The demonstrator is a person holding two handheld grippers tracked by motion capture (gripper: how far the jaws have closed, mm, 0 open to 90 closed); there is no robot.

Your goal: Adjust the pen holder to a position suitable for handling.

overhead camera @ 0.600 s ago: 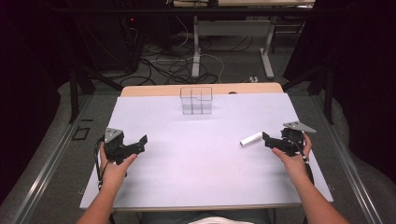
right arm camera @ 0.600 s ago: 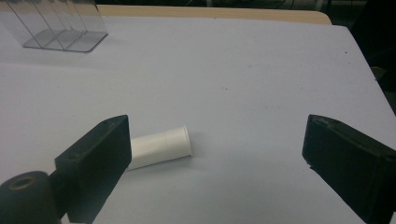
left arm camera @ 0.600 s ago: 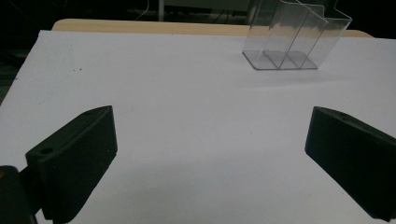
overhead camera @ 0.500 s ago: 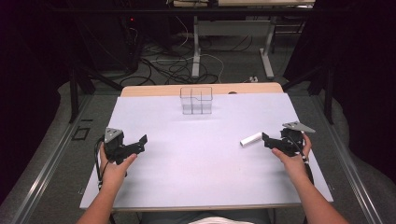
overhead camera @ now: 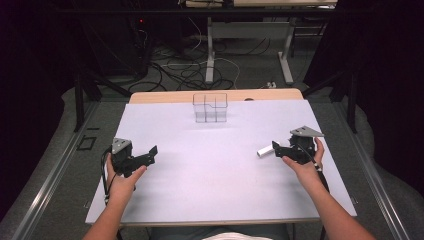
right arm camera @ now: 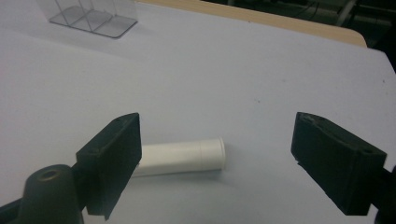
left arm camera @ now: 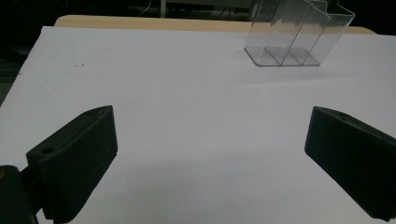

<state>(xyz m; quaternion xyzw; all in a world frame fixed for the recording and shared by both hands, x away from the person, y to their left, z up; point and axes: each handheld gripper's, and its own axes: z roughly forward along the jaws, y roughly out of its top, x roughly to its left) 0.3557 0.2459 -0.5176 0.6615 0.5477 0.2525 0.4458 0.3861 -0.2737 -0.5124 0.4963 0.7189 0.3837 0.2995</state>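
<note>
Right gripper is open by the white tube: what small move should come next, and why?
Probably ease the right gripper down and close on the white tube. The fingers stand wide open, the tube lies flat on the white table between them, partly behind one finger, not yet held. The left gripper is open too.

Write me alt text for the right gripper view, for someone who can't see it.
A white plastic cylinder lies on its side on a white table, between the wide-open black jaws of the right gripper, one end hidden behind one jaw. A clear plastic divided holder stands at the far corner.
</note>
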